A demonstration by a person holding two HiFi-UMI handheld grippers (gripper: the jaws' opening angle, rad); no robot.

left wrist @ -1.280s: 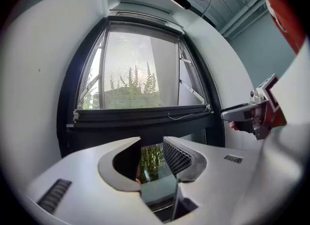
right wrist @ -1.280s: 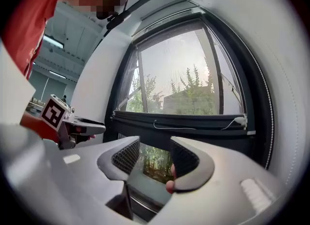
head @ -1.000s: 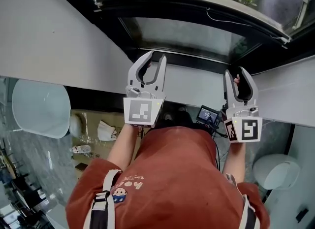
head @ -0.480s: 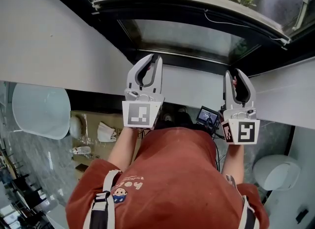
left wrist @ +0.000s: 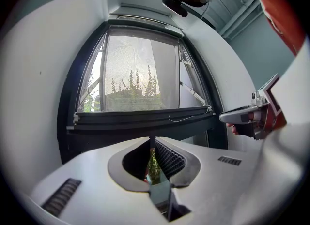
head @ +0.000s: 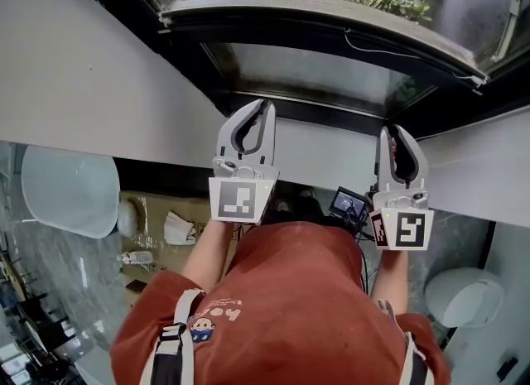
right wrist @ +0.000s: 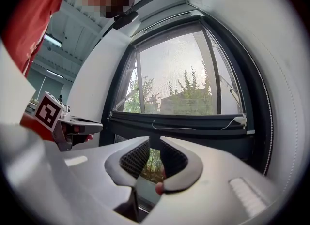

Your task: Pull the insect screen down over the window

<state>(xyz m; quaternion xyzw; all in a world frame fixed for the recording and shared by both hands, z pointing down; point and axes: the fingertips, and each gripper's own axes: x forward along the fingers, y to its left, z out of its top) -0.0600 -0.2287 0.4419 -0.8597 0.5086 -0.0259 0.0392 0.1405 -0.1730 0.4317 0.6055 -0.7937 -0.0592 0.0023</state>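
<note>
The insect screen's mesh (left wrist: 140, 69) (right wrist: 184, 69) covers the upper window down to its dark bottom bar (left wrist: 140, 118) (right wrist: 184, 121) (head: 315, 12), which carries a thin white pull cord (right wrist: 193, 128) (head: 397, 52). Below the bar is bare glass (head: 306, 64) with greenery behind it. Both grippers point level at the window's lower frame, just under the bar. My left gripper (head: 264, 106) (left wrist: 151, 141) has just been closing; its tips now meet with nothing seen between them. My right gripper (head: 392, 132) (right wrist: 154, 139) has also been closing and keeps a narrow empty gap.
White wall (head: 91, 69) flanks the window on both sides. Far below, a white basin (head: 66, 180) sits at the left and another (head: 464, 292) at the right. A cardboard box (head: 157, 218) and a small device with a screen (head: 348, 203) lie near the person's feet.
Both pairs of jaws have narrowed, the left from a clear gap to touching tips, the right to a thin slit. Neither hand has shifted.
</note>
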